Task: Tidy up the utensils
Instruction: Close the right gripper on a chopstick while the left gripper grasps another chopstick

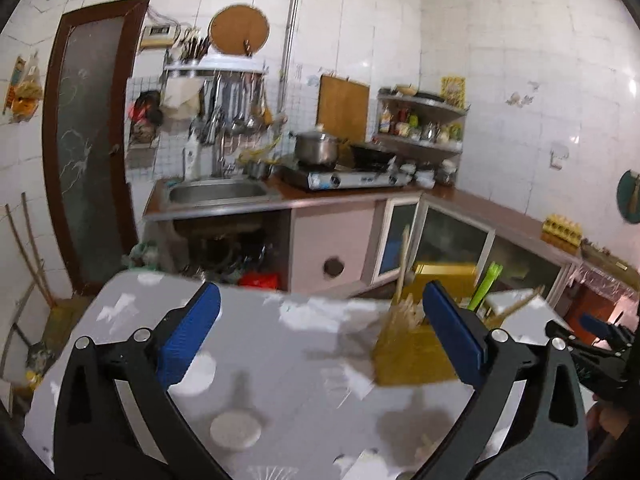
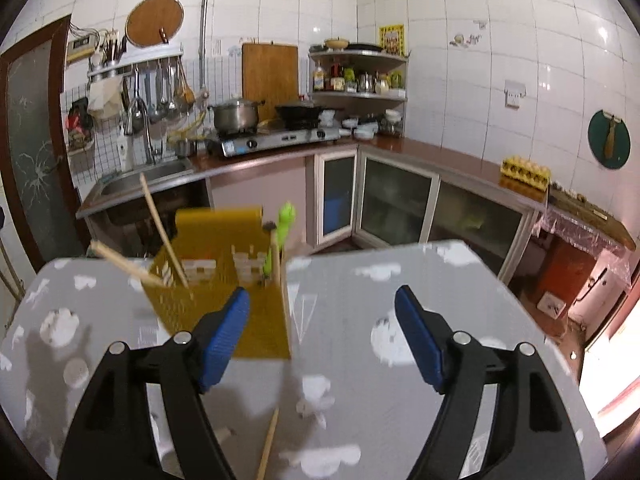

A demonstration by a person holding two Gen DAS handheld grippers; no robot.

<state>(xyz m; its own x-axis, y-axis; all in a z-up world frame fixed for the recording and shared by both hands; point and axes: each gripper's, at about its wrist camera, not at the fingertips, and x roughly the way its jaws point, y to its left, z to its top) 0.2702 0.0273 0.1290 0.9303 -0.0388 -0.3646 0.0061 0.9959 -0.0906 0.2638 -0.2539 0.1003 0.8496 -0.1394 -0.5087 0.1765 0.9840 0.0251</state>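
1. Left wrist view: the left gripper [image 1: 320,344] hangs above a grey table [image 1: 248,360] with white cloud shapes, its blue pads [image 1: 192,336] spread wide and holding nothing.
2. A yellow rack [image 1: 412,356] stands on the table just inside the right pad, blurred; pale sticks [image 1: 402,316] rise from it and a green utensil [image 1: 486,284] pokes up behind.
3. At the far right edge of that view the right gripper [image 1: 600,332] shows partly, dark with a blue tip.
4. Right wrist view: the right gripper [image 2: 322,336] also hovers over the table [image 2: 440,288], jaws wide apart and empty.
5. The rack [image 2: 224,280] sits ahead and to the left, beyond the left pad [image 2: 224,336]. Two chopsticks [image 2: 164,232] lean out of its left side, tilted; the green utensil [image 2: 286,220] stands upright at its right edge.
6. One more wooden stick [image 2: 268,444] lies on the table near the bottom, between the fingers.
7. Behind the table a counter [image 2: 440,156] carries a sink [image 2: 140,180] and a stove [image 2: 276,140].
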